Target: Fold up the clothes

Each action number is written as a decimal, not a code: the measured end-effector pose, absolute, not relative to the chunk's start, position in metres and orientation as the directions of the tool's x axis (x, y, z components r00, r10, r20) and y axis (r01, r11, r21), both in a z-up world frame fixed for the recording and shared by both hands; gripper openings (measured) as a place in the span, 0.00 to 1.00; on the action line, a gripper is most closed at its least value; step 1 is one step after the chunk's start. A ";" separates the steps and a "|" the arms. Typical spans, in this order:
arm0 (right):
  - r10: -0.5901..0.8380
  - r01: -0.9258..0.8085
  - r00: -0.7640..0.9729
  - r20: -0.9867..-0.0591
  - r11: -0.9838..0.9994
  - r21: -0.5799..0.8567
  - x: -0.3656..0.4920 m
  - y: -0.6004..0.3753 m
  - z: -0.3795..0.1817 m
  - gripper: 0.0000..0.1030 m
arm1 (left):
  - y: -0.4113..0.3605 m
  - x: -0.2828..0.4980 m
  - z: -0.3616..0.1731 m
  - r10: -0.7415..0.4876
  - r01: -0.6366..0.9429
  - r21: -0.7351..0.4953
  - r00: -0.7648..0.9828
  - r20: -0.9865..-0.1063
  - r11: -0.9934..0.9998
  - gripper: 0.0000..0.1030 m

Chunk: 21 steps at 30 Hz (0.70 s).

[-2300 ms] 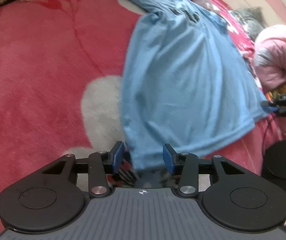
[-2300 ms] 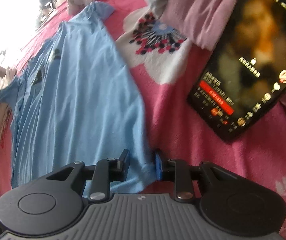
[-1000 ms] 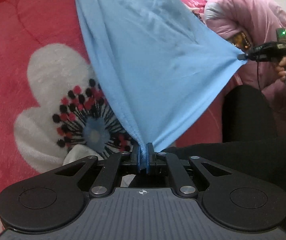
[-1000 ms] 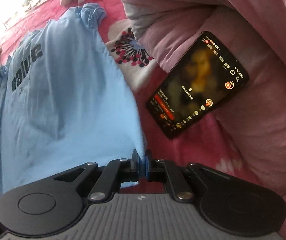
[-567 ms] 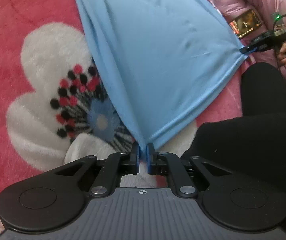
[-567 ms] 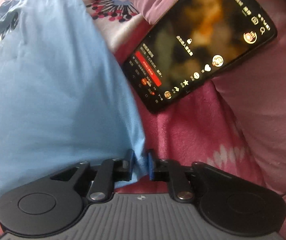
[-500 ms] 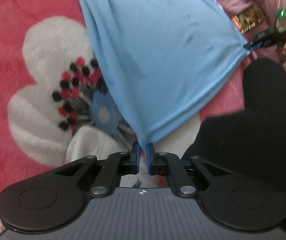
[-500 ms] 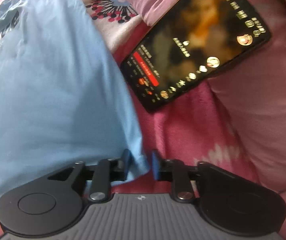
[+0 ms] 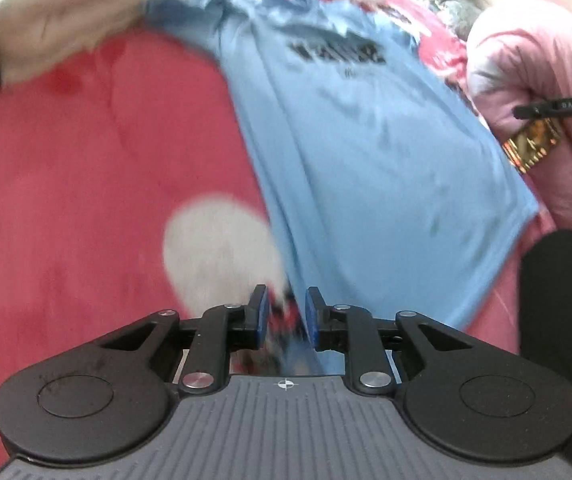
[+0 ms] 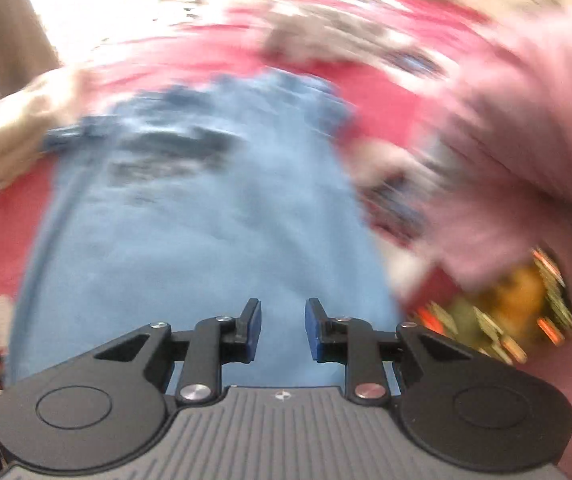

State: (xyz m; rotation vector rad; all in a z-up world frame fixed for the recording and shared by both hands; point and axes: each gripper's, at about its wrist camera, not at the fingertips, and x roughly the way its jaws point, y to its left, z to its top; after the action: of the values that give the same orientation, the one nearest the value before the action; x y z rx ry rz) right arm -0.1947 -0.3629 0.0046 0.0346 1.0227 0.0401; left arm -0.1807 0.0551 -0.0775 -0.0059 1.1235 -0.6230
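Light blue t-shirt point(image 9: 366, 168) spread flat on the red floral blanket point(image 9: 85, 160), dark blurry lettering at the far end, hem nearest. Left claw point(image 9: 285, 314) opening, hem corner lying loose between the pads. Right claw point(image 10: 283, 330) spread over the shirt, pinching nothing. Lit phone point(image 10: 518, 304) off right.

Your right wrist view is smeared throughout: the print on the shirt point(image 10: 189, 216) is an unreadable dark streak, and the phone point(image 10: 514, 304) is only orange and green blotches, its lower part hidden by the gripper body. In your left view the shirt's print is too blurred to read, its hem corner disappears behind the left gripper point(image 9: 285, 312), and the right gripper point(image 9: 558, 106) is cut off by the frame edge.
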 end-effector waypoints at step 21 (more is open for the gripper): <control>0.399 -0.373 0.597 -0.697 0.906 0.199 0.035 -0.167 -0.059 0.27 | 0.046 -0.004 -0.112 -0.370 0.098 -0.412 0.658 -0.656 0.906 0.29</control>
State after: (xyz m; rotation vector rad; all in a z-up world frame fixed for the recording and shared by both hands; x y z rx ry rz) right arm 0.0352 -0.1667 -0.0587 0.0336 0.8169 0.4480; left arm -0.0038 0.0459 -0.1124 -0.3590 0.8139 -0.2713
